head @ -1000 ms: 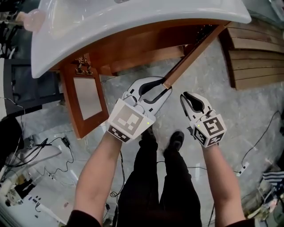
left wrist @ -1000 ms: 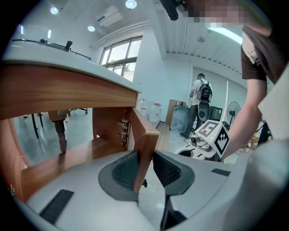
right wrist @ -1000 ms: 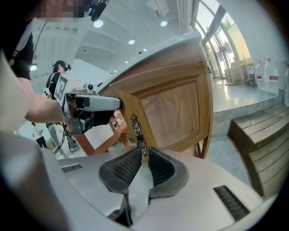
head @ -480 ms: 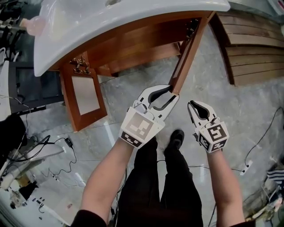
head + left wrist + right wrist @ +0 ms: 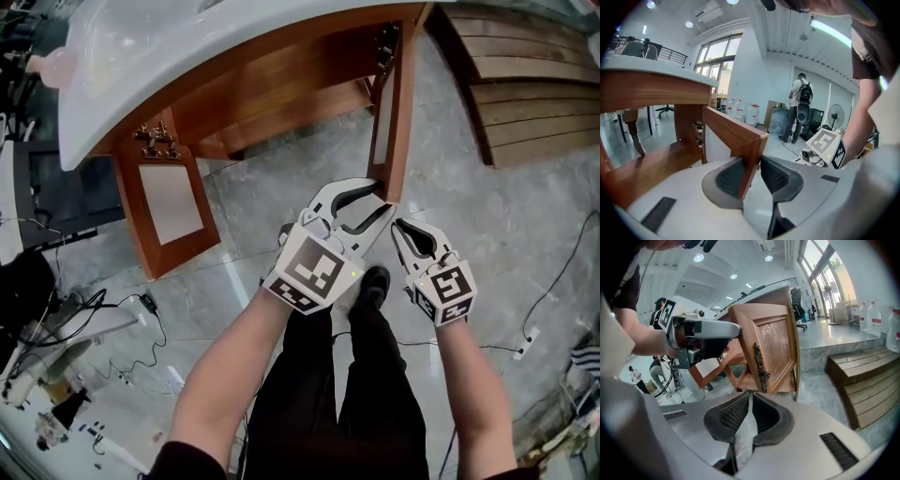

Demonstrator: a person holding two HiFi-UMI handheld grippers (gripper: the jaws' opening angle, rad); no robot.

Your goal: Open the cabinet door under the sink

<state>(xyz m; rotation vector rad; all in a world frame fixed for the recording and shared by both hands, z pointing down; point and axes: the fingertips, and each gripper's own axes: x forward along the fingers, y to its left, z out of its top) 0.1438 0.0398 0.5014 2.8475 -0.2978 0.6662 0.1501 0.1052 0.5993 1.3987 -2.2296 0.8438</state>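
Observation:
Under the white sink [image 5: 187,47] the wooden cabinet's right door [image 5: 405,103] stands swung wide out, its free edge pointing at me. My left gripper [image 5: 382,197] is at that edge. In the left gripper view the door edge [image 5: 749,154] sits between the pads of my left gripper [image 5: 752,161], whose jaws have just been opening; a thin gap shows at the right pad. My right gripper [image 5: 397,226] hovers just right of it, below the door, its jaws just closing to a narrow slit on nothing. The right gripper view shows my right gripper [image 5: 750,397], the door's front [image 5: 778,348] and ornate handle [image 5: 761,366].
The cabinet's left door [image 5: 169,202] also hangs open. Stacked wooden boards [image 5: 525,84] lie at the right on the marble floor. Cables [image 5: 94,309] trail at the left. My shoe [image 5: 375,286] is just below the grippers. People stand far off [image 5: 802,101].
The right door has swung from a slant to pointing almost straight at me. My left gripper moved right and nearer with its edge. The right gripper's jaws narrowed.

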